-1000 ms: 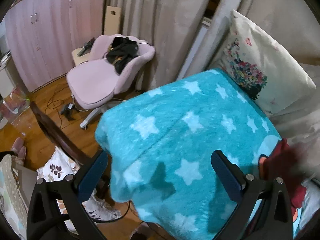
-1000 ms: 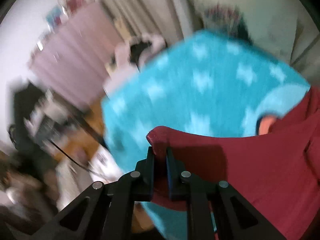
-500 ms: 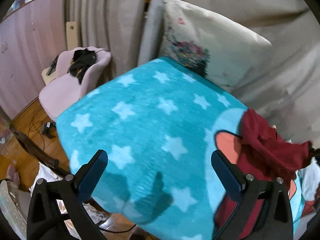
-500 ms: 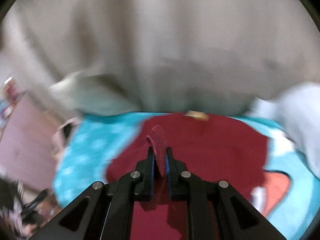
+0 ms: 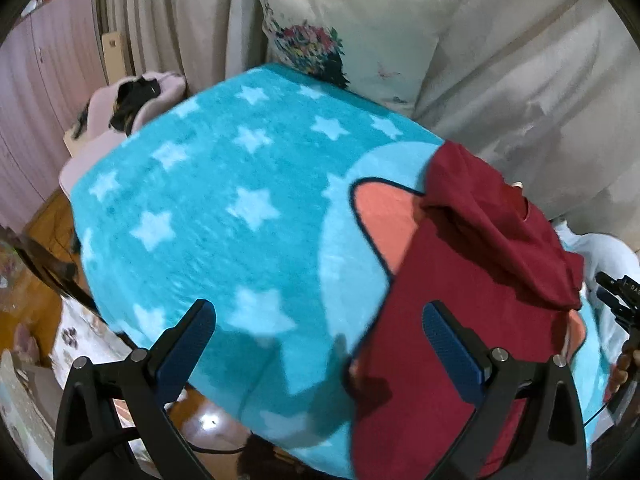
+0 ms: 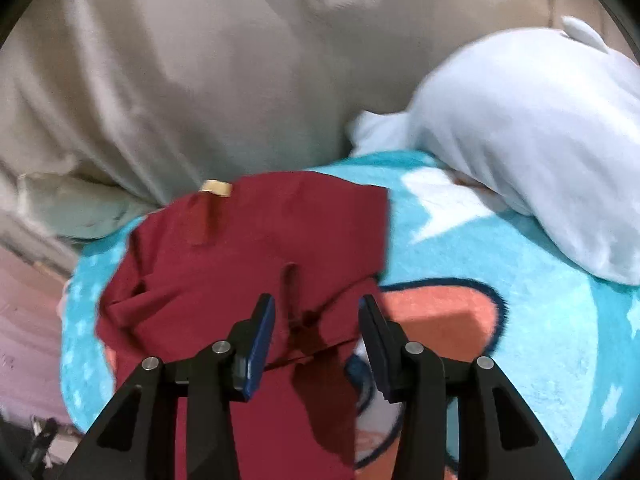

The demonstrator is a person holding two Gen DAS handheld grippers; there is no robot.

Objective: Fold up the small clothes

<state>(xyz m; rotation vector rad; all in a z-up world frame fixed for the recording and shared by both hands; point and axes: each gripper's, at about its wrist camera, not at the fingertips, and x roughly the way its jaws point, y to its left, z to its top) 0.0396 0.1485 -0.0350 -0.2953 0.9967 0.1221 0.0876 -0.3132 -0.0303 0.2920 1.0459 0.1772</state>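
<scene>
Red garment (image 6: pixel 256 256) now lies released on the star blanket (image 5: pixel 224 208); right gripper (image 6: pixel 316 344) fingers have opened, left gripper (image 5: pixel 320 344) wide, so folding can begin.

Matt maroon cloth garment (image 5: pixel 472 280) on fluffy fleece star blanket (image 5: pixel 224 208); smooth cotton pillow (image 5: pixel 352 32); glossy wood floor (image 5: pixel 208 420).

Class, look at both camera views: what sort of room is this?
Most likely a bedroom: a floral pillow leans behind a star-patterned fleece blanket, with closet doors nearby.
</scene>
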